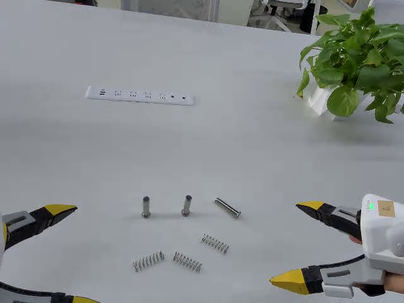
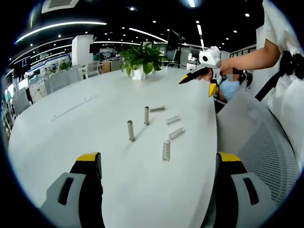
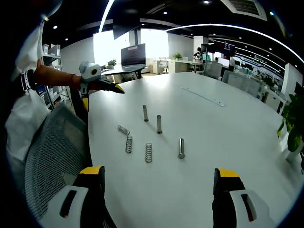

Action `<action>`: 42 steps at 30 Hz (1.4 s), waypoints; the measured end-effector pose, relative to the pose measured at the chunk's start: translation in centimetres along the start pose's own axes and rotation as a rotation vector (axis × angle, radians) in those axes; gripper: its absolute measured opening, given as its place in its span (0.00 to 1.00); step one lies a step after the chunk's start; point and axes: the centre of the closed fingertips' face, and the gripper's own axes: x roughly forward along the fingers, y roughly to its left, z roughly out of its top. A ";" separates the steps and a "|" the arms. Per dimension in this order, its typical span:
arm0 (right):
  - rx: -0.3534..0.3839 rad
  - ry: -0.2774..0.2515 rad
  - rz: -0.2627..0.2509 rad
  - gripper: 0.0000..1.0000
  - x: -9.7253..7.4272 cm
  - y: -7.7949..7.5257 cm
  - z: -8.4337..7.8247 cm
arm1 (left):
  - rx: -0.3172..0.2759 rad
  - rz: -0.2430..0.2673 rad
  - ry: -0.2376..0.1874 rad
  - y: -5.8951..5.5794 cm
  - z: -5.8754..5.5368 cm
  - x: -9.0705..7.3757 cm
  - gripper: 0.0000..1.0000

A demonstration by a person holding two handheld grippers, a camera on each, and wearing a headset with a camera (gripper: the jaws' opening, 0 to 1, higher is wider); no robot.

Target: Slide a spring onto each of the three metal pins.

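Observation:
Three metal pins sit mid-table: two stand upright [image 1: 146, 206] [image 1: 187, 205], and a third pin [image 1: 227, 207] lies on its side to their right. Three loose springs [image 1: 149, 261] [image 1: 187, 262] [image 1: 215, 243] lie just in front of them. My left gripper [image 1: 60, 252] is at the lower left edge, open and empty. At the lower right my right gripper [image 1: 302, 243] is also open and empty. Both hover well clear of the parts. The left gripper view shows the pins [image 2: 130, 130] and springs [image 2: 166, 149] ahead; the right gripper view shows the pins [image 3: 159, 124] and springs [image 3: 148, 152].
A white power strip [image 1: 139, 95] lies at the back left of the white table [image 1: 252, 145]. A potted green plant [image 1: 353, 60] stands at the back right. A mesh chair [image 2: 261, 142] and the person's body are at the table's near edge.

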 end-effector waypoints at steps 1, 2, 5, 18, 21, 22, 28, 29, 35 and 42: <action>-0.001 0.001 0.001 0.94 0.0 0.0 0.1 | 0.001 0.000 0.001 0.0 0.0 0.0 0.99; -0.003 0.002 0.002 0.94 0.1 -0.1 0.1 | 0.003 0.000 0.004 0.1 -0.1 0.0 0.99; -0.007 0.004 0.008 0.94 0.3 -0.1 0.5 | -0.004 -0.004 0.004 0.1 -0.3 0.1 0.99; 0.005 0.023 0.046 0.88 1.8 -0.3 2.4 | -0.012 -0.009 -0.009 0.5 -0.2 0.3 0.99; -0.011 0.017 0.056 0.85 2.2 -0.4 3.1 | -0.014 -0.011 -0.017 0.7 0.0 0.3 0.99; -0.011 0.024 0.061 0.85 2.4 -0.4 3.4 | -0.012 -0.010 -0.018 0.7 0.1 0.4 0.99; -0.007 0.052 0.080 0.82 3.4 -1.0 4.2 | -0.018 -0.013 -0.025 0.9 0.3 0.6 0.99; -0.011 0.066 0.082 0.82 3.7 -1.1 4.2 | -0.019 -0.012 -0.027 0.9 0.3 0.6 0.99; -0.020 0.106 0.093 0.74 4.9 -1.5 4.9 | -0.025 -0.011 -0.034 1.2 0.5 0.7 0.99; -0.013 0.127 0.084 0.60 6.4 -2.3 5.9 | -0.031 -0.008 -0.045 1.4 0.6 0.7 0.99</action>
